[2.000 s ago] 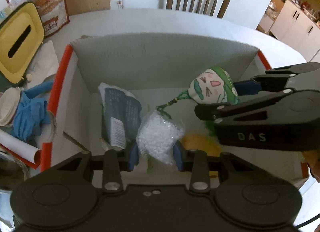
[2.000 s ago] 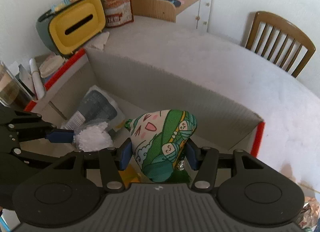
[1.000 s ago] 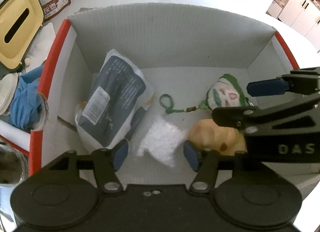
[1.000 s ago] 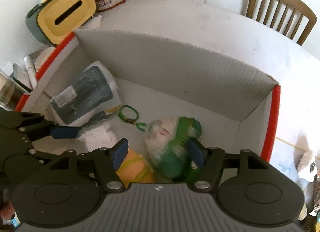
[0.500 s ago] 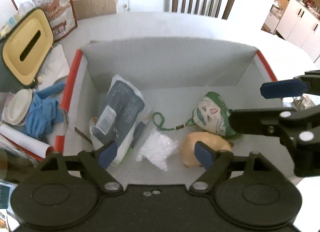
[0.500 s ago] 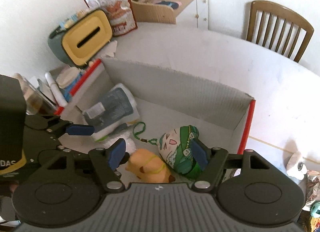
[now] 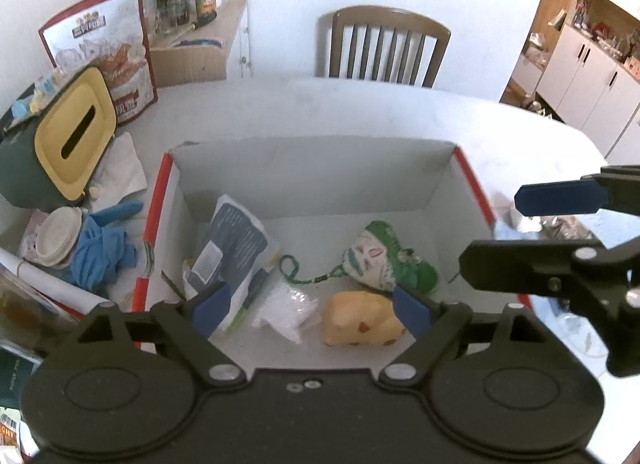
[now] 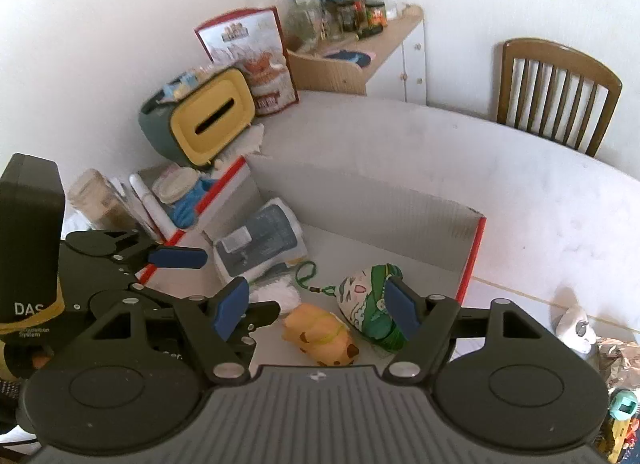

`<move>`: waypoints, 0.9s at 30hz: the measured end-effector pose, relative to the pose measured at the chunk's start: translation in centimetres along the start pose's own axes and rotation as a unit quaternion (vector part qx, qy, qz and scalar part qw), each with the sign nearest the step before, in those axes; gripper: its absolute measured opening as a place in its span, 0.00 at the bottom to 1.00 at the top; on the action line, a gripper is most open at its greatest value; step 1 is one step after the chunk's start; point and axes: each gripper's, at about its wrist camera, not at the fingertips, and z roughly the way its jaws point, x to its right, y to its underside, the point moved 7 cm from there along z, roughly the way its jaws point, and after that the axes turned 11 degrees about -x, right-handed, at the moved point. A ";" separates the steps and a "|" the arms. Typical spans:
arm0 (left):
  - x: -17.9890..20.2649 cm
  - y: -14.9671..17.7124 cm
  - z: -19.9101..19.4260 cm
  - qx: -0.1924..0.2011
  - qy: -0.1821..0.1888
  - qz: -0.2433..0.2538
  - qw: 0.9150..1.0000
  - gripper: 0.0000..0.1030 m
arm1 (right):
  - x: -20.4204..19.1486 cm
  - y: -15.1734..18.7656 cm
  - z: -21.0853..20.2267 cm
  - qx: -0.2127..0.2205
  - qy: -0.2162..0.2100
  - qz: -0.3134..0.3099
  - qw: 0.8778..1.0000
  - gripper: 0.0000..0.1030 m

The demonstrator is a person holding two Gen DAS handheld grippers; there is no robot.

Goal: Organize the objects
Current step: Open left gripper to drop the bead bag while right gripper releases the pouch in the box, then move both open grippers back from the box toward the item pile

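Four things already lie on the floor of the open cardboard box [image 7: 312, 168] with the red-edged flaps: a grey-blue packet [image 7: 236, 240] leaning in the left part, a small clear bag of white granules [image 7: 286, 310] near the front middle, a yellow plush toy [image 7: 360, 318] just right of it, and a green-and-white fabric pouch [image 7: 380, 260] with a green cord loop, a little farther back and touching the plush. None of them is held. The left hand-held gripper [image 7: 308, 306] hangs above the near edge of the box; its jaws have just been opening and now stand wide with nothing pressed between the pads, the bag and plush only showing below the gap. The right hand-held gripper [image 8: 316, 306] is likewise empty, its jaws having just been opening, with the pouch and plush lying under it in the box. So this round of putting away looks finished for these four. What is left, I judge, sits on the worktop [image 7: 360, 112] around the box: a blue cloth [image 7: 102, 252] and a white lidded cup [image 7: 58, 236] to the left, and to the right a small white plush [image 8: 576, 328] and some toys, should they belong in the box too.
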 end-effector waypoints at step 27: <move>10.5 0.8 -3.9 0.051 0.021 0.026 0.998 0.99 | 7.1 7.8 -11.5 0.100 -0.021 0.044 0.994 0.93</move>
